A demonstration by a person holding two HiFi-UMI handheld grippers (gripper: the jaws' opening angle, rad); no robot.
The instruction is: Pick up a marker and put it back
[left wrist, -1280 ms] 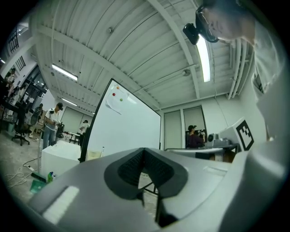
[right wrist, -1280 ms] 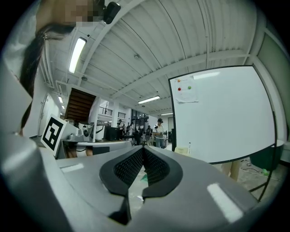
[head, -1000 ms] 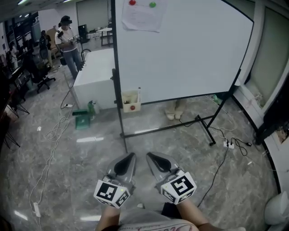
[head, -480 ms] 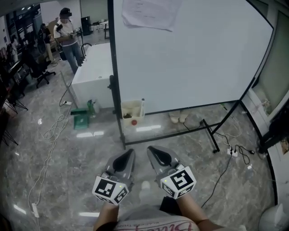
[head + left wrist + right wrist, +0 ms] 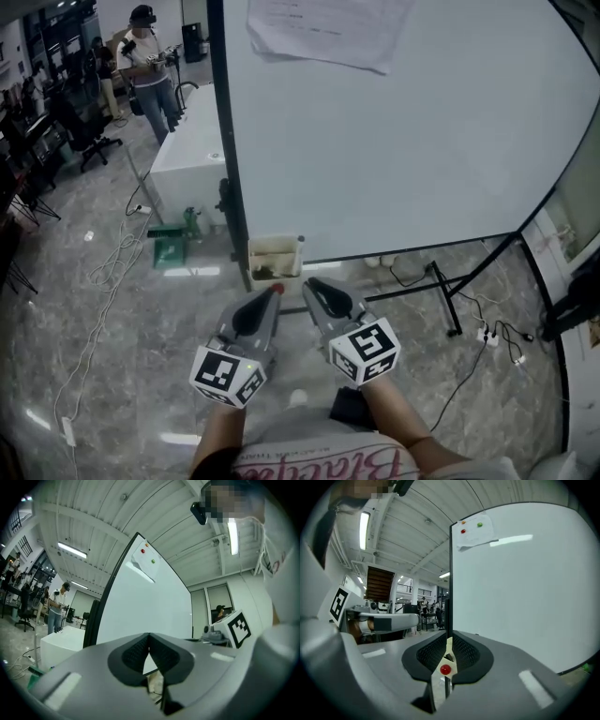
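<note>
A small cream box (image 5: 274, 258) hangs at the foot of the whiteboard (image 5: 403, 141), on its left post. A white marker (image 5: 298, 247) stands upright in the box, and a red round magnet (image 5: 446, 669) sits on its front. Both grippers point at the box from just in front of it. My left gripper (image 5: 272, 292) (image 5: 149, 635) is shut with nothing in it. The jaws of my right gripper (image 5: 309, 284) (image 5: 448, 637) are opening. They stand a narrow slit apart with nothing between them, and the box shows through the slit.
The whiteboard's black stand legs (image 5: 441, 300) run over the floor at right, near a power strip (image 5: 486, 333). At left are a white block (image 5: 187, 159), a green object (image 5: 171, 248) and loose cables (image 5: 103, 281). A person (image 5: 150, 56) stands far back left.
The whiteboard and the box have come much closer and lower in the head view. Both grippers now reach almost to the box.
</note>
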